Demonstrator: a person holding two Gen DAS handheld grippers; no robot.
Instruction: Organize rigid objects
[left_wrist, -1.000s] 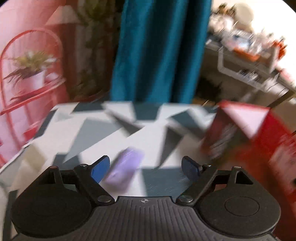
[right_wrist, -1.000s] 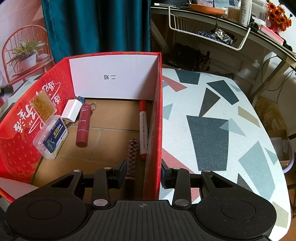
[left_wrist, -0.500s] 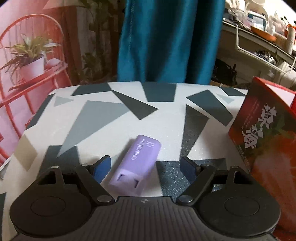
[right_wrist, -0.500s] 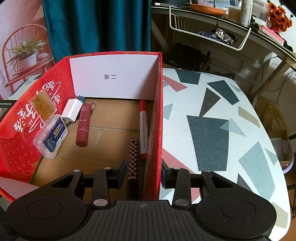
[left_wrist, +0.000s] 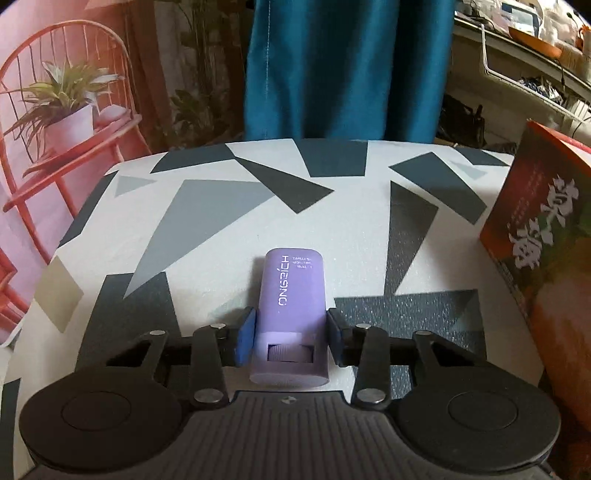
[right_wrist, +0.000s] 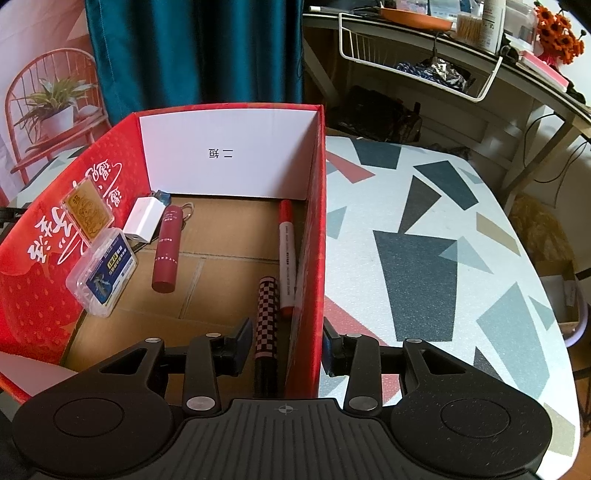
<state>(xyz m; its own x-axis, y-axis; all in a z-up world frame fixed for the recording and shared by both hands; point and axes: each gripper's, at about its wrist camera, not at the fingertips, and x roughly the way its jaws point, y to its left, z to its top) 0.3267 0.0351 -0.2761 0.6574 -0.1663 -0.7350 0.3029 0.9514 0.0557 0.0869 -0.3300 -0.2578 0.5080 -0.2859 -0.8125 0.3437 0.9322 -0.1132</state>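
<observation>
The left gripper (left_wrist: 290, 338) has just been closing, and its blue pads (left_wrist: 246, 339) now sit against both long sides of the purple case (left_wrist: 293, 308), which lies flat on the patterned table (left_wrist: 207, 221) just left of the red box (left_wrist: 543, 236). The step in hand looks like the pick-up. To do it well, the person should keep the squeeze even, lift straight up before swinging right, and clear the box's wall before lowering. The hold is near the case's close end, so the far end may droop if the lift is hurried. The case's long axis runs almost straight away from the camera, in line with the fingers, its rounded end pointing at the far table edge and its recessed end toward the gripper. The right gripper (right_wrist: 286, 347) straddles the box's right wall (right_wrist: 314, 258) at a narrow opening, apparently steadying it; whether both pads press the cardboard cannot be told.
</observation>
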